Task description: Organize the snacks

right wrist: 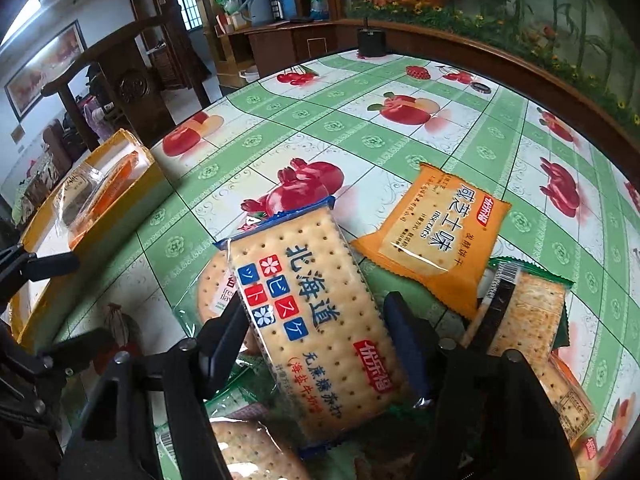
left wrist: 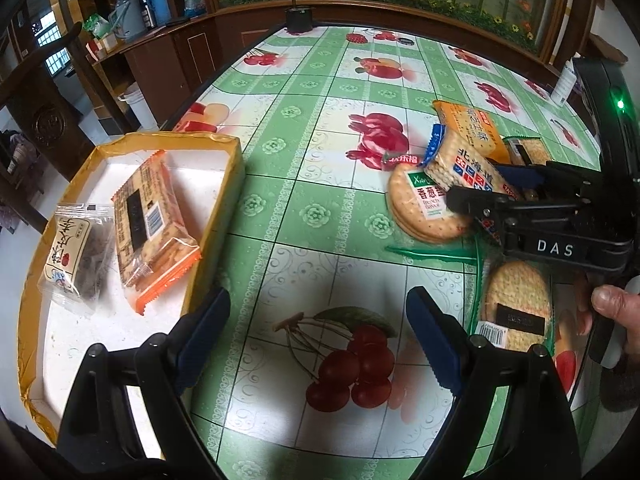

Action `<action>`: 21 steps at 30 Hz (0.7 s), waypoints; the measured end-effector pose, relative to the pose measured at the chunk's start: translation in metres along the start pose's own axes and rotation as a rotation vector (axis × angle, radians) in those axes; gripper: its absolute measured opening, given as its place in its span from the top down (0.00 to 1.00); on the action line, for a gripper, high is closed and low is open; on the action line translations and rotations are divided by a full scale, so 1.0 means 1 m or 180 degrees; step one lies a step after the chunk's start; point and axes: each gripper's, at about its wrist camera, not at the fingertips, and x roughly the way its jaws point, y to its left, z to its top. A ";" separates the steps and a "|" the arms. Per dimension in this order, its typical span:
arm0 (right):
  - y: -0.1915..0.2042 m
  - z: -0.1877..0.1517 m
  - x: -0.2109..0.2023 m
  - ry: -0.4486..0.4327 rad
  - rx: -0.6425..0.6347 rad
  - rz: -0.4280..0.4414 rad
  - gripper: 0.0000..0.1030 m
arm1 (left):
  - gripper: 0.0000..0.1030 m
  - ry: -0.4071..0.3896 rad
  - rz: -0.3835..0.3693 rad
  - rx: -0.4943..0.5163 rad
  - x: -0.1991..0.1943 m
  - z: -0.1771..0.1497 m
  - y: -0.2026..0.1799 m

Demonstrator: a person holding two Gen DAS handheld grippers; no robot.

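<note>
Right wrist view: right gripper (right wrist: 316, 332) pinches the blue cracker pack (right wrist: 316, 320), likely bound for the tray (right wrist: 40, 280), while left gripper (left wrist: 320, 340) waits spread.

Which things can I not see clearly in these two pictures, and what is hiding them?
- Round cracker pack: right wrist view, mostly under the blue cracker pack.
- Green cracker pack: left wrist view, part behind the left claw.
- Yellow box: right wrist view, contents too small, cut off.

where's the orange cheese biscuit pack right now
In the right wrist view the orange cheese biscuit pack lies flat on the tablecloth, right of the blue-edged cracker pack between the right gripper's fingers.
</note>
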 end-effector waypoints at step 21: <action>-0.011 -0.029 -0.072 -0.0487 0.0419 -0.0036 0.47 | 0.13 -0.0081 -0.0468 0.0673 -0.014 -0.013 -0.056</action>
